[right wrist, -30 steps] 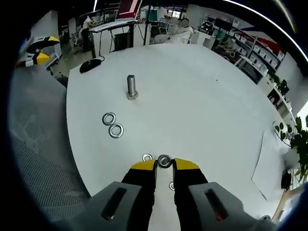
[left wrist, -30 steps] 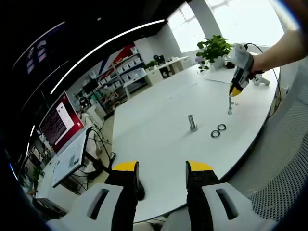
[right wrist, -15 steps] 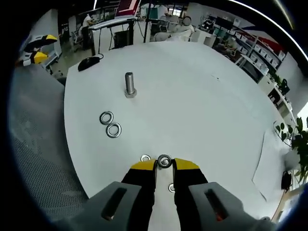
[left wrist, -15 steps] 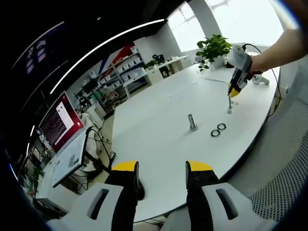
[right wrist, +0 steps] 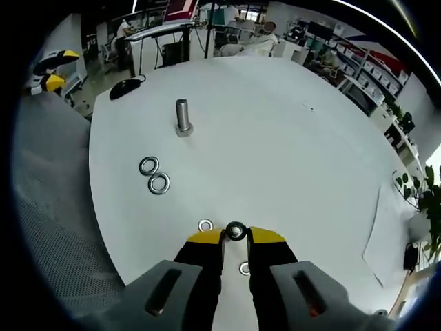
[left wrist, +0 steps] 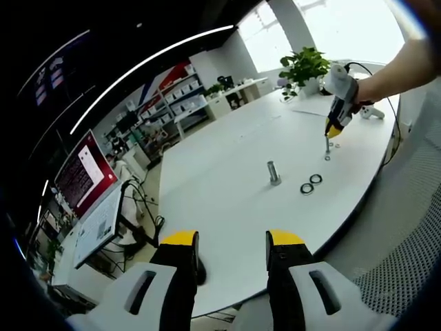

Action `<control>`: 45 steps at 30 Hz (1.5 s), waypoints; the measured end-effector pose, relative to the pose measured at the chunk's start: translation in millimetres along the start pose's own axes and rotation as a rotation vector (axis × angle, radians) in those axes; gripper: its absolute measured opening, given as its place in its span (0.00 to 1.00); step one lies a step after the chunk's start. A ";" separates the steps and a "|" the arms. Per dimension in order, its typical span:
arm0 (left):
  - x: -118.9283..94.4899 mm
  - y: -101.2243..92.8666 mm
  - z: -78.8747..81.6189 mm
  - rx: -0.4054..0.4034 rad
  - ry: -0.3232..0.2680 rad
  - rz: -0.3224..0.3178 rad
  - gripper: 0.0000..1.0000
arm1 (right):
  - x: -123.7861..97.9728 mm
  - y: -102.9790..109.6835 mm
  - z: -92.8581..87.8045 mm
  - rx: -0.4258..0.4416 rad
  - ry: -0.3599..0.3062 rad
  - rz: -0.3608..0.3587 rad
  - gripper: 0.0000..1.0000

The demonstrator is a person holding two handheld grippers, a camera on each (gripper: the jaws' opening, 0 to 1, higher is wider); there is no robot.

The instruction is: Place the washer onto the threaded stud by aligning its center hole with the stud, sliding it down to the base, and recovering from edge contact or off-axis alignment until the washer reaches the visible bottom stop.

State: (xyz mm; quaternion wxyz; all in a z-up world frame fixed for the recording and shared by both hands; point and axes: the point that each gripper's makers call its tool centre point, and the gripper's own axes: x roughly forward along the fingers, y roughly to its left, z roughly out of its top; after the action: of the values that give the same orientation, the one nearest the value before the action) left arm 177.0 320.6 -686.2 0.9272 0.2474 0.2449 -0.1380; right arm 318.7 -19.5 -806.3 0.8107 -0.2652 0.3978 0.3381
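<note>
— How's the grip?
— The right gripper (right wrist: 236,236) is clamped on the washer (right wrist: 236,230), pinched edge-on at its tips near the table (right wrist: 289,138) edge; the left gripper (left wrist: 233,241) waits with jaws apart.
— Next?
— Carry it level to the stud (right wrist: 182,117) mid-table — centre the hole before lowering.
</note>
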 end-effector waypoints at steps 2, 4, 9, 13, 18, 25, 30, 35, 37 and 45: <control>0.0 -0.2 -0.3 0.000 0.002 -0.001 0.37 | 1.5 0.3 -0.4 -0.005 0.005 0.003 0.15; 0.0 -0.3 -0.3 0.000 0.001 -0.001 0.37 | 3.8 0.0 -0.7 -0.011 0.013 0.005 0.15; 0.3 -0.4 -0.7 0.000 0.004 -0.002 0.37 | 9.8 0.1 -1.5 -0.013 0.026 0.010 0.15; 0.1 -0.4 -1.0 0.000 0.005 -0.002 0.37 | 15.0 -0.1 -4.8 -0.014 0.039 0.013 0.15; 0.4 -0.4 -1.5 0.000 0.008 -0.002 0.37 | 19.0 2.2 -8.2 -0.004 0.044 0.016 0.15; 0.6 -0.6 -2.3 0.000 0.012 -0.003 0.37 | 27.5 3.1 -14.9 -0.006 0.063 0.018 0.15; 0.5 -0.6 -2.8 0.000 0.016 -0.002 0.37 | 34.5 4.1 -22.5 -0.009 0.084 0.025 0.14; 0.8 -0.5 -3.4 0.001 0.019 -0.003 0.37 | 39.0 7.0 -32.1 -0.019 0.110 0.032 0.10; 0.9 -0.5 -3.7 0.000 0.021 -0.003 0.37 | 39.8 7.9 -34.2 -0.008 0.111 0.036 0.10; 1.3 -0.4 -4.1 0.002 0.024 -0.003 0.37 | 35.2 9.5 -41.5 0.008 0.110 0.039 0.12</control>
State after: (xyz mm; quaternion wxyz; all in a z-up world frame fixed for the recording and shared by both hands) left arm 176.4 322.3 -690.1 0.9238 0.2494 0.2563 -0.1366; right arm 308.2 -30.6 -859.3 0.7818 -0.2724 0.4483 0.3370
